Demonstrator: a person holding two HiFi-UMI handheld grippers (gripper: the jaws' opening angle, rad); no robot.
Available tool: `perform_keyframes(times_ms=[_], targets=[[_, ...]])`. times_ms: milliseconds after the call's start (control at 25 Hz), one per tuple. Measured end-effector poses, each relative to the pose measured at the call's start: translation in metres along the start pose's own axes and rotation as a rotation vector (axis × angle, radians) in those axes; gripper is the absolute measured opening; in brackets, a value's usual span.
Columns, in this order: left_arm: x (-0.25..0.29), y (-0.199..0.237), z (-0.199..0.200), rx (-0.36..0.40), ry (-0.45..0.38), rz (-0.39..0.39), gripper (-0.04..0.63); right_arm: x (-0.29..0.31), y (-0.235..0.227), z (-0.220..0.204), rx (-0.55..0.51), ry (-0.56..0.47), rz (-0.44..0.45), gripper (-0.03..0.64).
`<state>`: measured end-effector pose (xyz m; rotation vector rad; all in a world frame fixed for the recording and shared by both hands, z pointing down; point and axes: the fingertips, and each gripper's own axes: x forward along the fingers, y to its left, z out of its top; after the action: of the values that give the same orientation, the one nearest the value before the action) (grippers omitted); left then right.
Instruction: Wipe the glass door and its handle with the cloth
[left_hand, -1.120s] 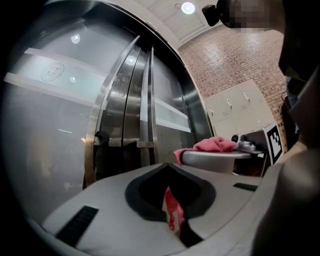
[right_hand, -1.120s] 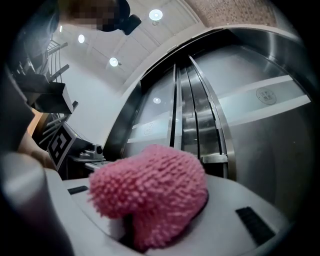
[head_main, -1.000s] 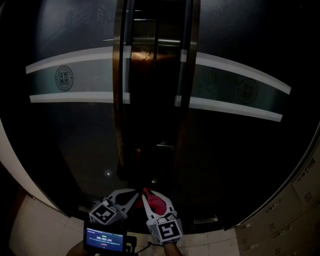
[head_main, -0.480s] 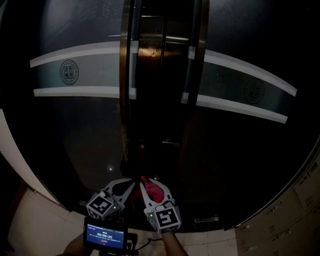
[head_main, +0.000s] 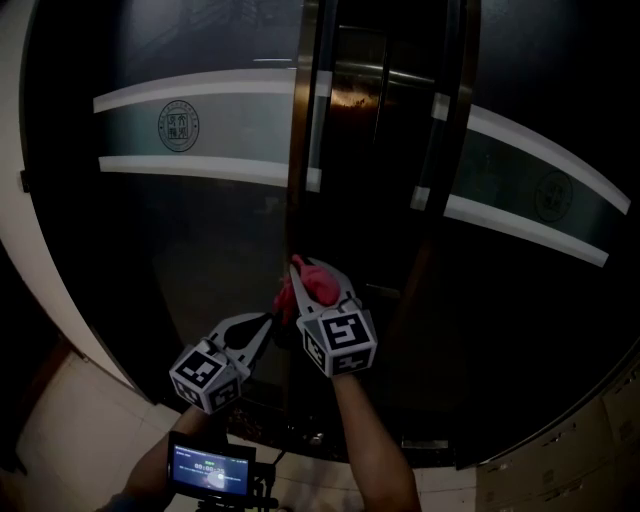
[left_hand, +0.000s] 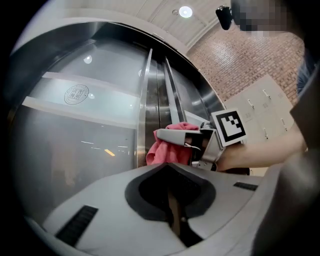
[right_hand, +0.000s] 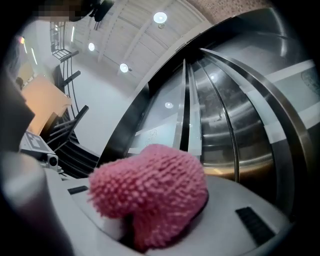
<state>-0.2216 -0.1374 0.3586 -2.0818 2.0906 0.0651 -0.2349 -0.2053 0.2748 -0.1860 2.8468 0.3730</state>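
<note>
The dark glass door (head_main: 200, 250) carries a white frosted band with a round logo. A tall metal handle (head_main: 303, 120) runs down its right edge, and a second handle (head_main: 462, 100) stands on the neighbouring door. My right gripper (head_main: 312, 278) is shut on a pink cloth (head_main: 310, 282), and the cloth sits at the lower end of the left handle; contact is unclear. In the right gripper view the fluffy cloth (right_hand: 150, 192) fills the jaws. My left gripper (head_main: 266, 324) hangs just below and left of it, shut and empty; its view shows the cloth (left_hand: 167, 147) ahead.
Pale floor tiles (head_main: 60, 430) lie at the lower left. A small device with a lit screen (head_main: 210, 468) sits at the bottom edge. Light cabinets (head_main: 590, 450) stand at the lower right, and a pale door frame (head_main: 15, 200) curves along the left.
The right gripper has risen with the pink cloth from near the door's foot up to the handle's lower end. The left gripper has lifted a little and trails below it.
</note>
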Motion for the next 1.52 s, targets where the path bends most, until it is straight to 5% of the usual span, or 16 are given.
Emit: perform_keyframes(times_ms=[560, 1000, 1520], targets=[[-0.016, 0.013, -0.04, -0.052, 0.063, 0.04, 0.014, -0.019, 0.037, -0.097, 0.131, 0.071, -0.05, 0.054], [-0.026, 0.01, -0.066, -0.053, 0.125, 0.048, 0.014, -0.026, 0.089, -0.199, 0.252, 0.248, -0.019, 0.052], [-0.022, -0.003, -0.07, -0.064, 0.134, 0.023, 0.014, -0.042, 0.083, -0.182, 0.27, 0.21, -0.033, 0.052]])
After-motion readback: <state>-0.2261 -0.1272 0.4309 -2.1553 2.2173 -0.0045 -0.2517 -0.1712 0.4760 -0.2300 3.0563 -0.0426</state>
